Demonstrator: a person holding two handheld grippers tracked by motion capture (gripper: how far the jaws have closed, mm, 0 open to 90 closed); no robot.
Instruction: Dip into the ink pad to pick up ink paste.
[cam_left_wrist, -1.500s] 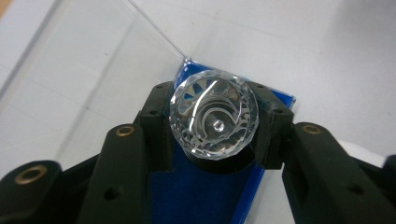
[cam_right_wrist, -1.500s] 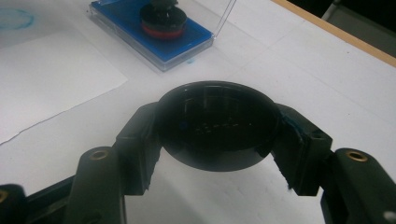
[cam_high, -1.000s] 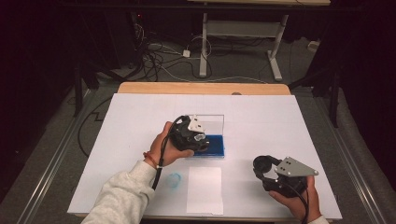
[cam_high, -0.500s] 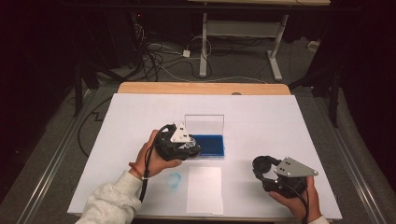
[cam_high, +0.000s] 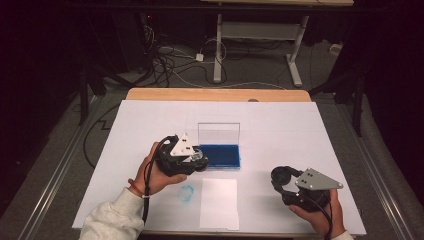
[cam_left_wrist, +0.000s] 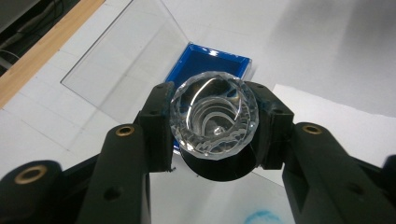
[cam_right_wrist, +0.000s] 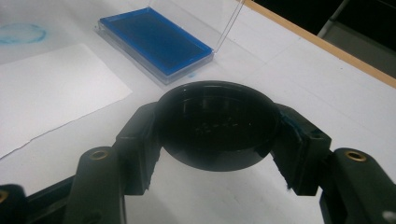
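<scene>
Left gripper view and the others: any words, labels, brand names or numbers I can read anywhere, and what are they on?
None can be read.
Clear faceted stamp in the left gripper: curved raised lines in its face, no letters that can be made out.
Black cap in the right gripper: faint marks, too dim to read.
Blue ink pad, white paper and blue smudge: no writing.

Faceted clear stamp (cam_left_wrist: 214, 119) with black base above blue ink pad (cam_left_wrist: 205, 70); black round cap (cam_right_wrist: 215, 125) clamped
</scene>
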